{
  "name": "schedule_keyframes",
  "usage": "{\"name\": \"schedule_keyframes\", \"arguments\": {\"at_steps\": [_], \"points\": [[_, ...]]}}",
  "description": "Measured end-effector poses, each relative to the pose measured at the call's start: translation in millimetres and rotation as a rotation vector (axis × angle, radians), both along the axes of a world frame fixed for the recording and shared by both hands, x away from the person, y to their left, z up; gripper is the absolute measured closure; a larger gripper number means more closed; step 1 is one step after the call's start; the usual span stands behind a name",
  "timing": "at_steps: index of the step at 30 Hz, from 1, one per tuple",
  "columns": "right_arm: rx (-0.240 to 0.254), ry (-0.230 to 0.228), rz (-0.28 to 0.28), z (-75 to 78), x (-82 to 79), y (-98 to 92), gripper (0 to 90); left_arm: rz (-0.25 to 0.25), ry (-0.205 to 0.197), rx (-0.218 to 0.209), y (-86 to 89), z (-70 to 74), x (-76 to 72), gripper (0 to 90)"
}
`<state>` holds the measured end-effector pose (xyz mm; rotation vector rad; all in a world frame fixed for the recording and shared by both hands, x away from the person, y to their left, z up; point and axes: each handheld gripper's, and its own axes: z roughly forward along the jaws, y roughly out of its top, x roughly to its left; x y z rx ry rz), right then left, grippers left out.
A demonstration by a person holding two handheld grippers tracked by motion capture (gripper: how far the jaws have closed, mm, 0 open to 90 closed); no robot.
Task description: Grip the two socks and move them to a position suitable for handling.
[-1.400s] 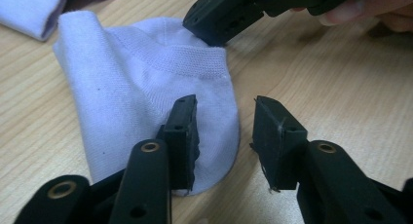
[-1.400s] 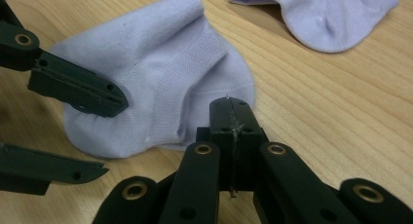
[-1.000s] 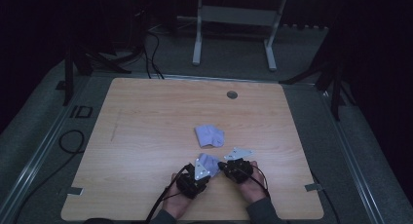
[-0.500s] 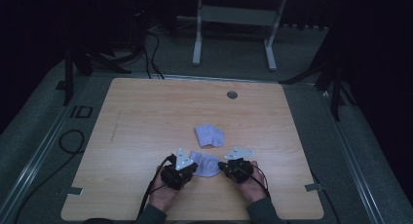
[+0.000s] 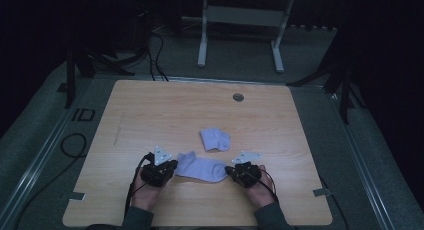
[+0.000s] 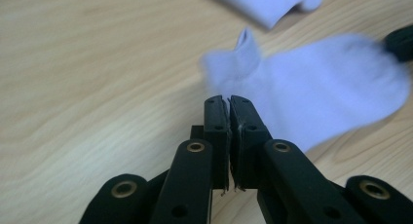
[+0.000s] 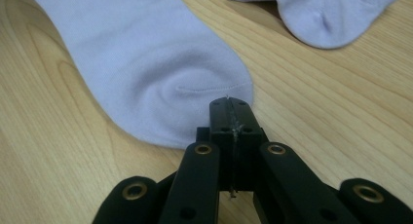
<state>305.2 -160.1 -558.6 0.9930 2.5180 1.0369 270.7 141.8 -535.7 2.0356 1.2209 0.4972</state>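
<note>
A pale lilac sock (image 5: pixel 202 169) lies stretched flat on the wooden table (image 5: pixel 150 115) near its front edge, between my two grippers. My left gripper (image 5: pixel 173 168) is shut at the sock's left, cuff end; in the left gripper view its jaws (image 6: pixel 229 98) meet at the edge of the sock (image 6: pixel 321 87). At the other end my right gripper (image 5: pixel 231 172) is shut on the toe, where the sock (image 7: pixel 146 53) puckers around the jaw tips (image 7: pixel 232 101). A second, folded sock (image 5: pixel 215 139) lies just behind, apart from both grippers.
A round grommet (image 5: pixel 238 97) sits near the table's far edge. Bare wood spreads left, right and behind the socks. Cables (image 5: pixel 75 145) trail on the floor at the left, and a metal stand (image 5: pixel 240 20) rises beyond the table.
My left gripper has moved to the left, and the bunched sock between the grippers has been drawn out flat. The right gripper has stayed in place.
</note>
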Motion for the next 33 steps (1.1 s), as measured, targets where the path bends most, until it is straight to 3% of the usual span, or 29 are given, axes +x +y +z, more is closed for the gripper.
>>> {"name": "schedule_keyframes", "arguments": {"at_steps": [3, 20, 26, 33], "points": [[-0.004, 0.004, -0.011, 0.7, 1.0, -4.9, 90.0, 0.018, 0.021, 0.012, 6.8, -3.2, 1.6, 86.7], [-0.065, 0.024, -0.026, 6.0, 4.8, -25.2, 89.7, 0.068, 0.035, 0.033, 19.2, -14.8, 19.9, 76.5], [-0.099, 0.034, -0.04, 10.6, 3.4, -30.4, 83.1, 0.079, 0.042, 0.031, 20.2, -18.0, 27.1, 72.4], [-0.043, 0.007, -0.075, 28.1, 13.4, -36.8, 76.7, 0.084, 0.051, 0.031, 19.4, -20.3, 30.8, 70.6]]}}
